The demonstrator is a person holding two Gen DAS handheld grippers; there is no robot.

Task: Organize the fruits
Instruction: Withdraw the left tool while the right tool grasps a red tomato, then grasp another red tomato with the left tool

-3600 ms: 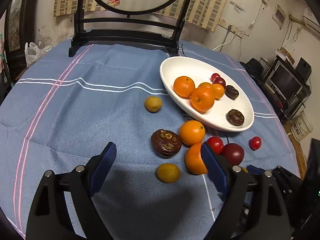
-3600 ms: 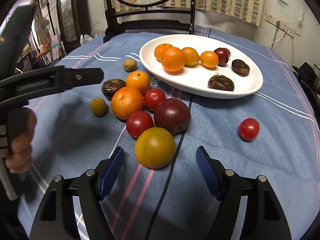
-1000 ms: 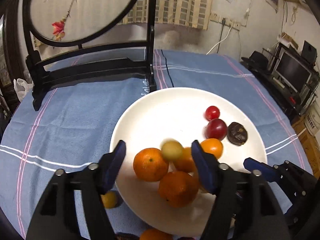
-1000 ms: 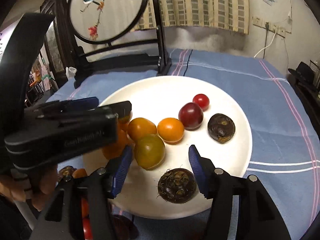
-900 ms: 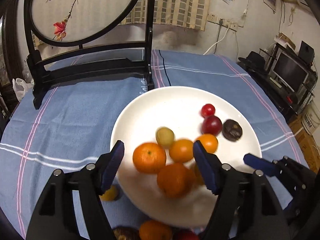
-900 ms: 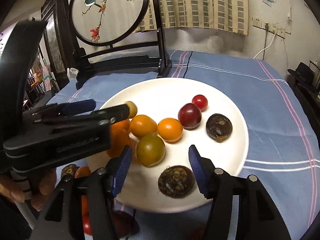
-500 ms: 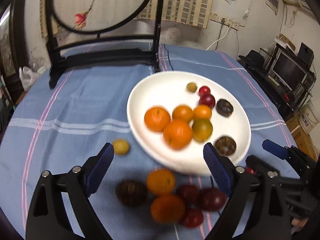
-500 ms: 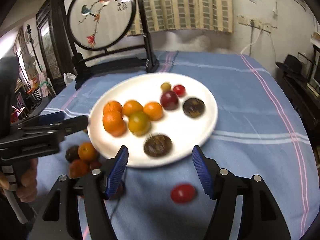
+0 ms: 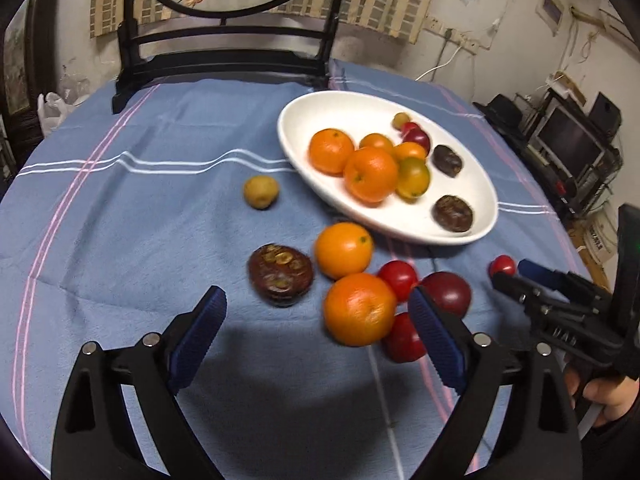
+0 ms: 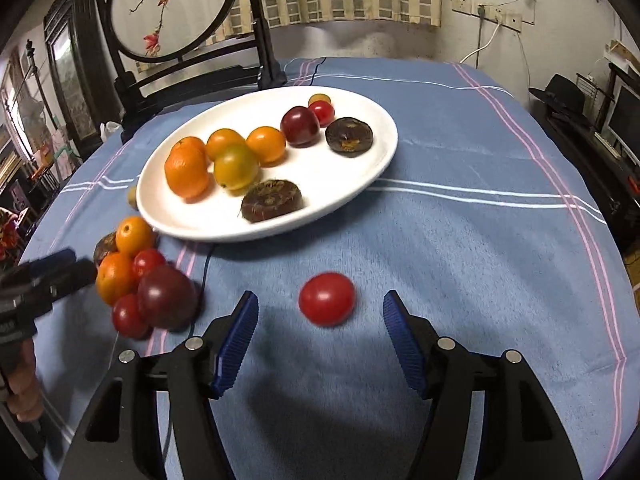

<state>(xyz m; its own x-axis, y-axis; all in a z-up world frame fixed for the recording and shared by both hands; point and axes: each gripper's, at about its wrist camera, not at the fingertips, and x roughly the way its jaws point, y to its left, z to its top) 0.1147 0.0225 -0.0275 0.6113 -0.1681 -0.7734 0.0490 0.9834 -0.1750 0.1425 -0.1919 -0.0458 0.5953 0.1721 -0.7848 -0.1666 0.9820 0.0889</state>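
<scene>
A white oval plate (image 9: 476, 184) (image 10: 360, 176) holds oranges, a green-yellow tomato (image 10: 235, 166), small red and dark fruits. On the blue cloth lie two oranges (image 9: 359, 309), a dark brown fruit (image 9: 280, 274), red tomatoes (image 9: 398, 276), a plum (image 9: 447, 292) and a small yellow fruit (image 9: 261, 191). My left gripper (image 9: 318, 330) is open and empty, just short of the near orange. My right gripper (image 10: 320, 322) is open, with a lone red tomato (image 10: 327, 299) between its fingertips, not touching.
A black wooden stand (image 9: 224, 56) with a round painted screen is at the table's far edge. The table edge falls off to the right, with a monitor (image 9: 568, 148) and clutter beyond. The right gripper shows in the left wrist view (image 9: 560, 304).
Both grippers have pulled back from over the plate and come down toward the loose fruit. The small yellow fruit and the green-yellow tomato now lie on the plate. Both jaws stay open.
</scene>
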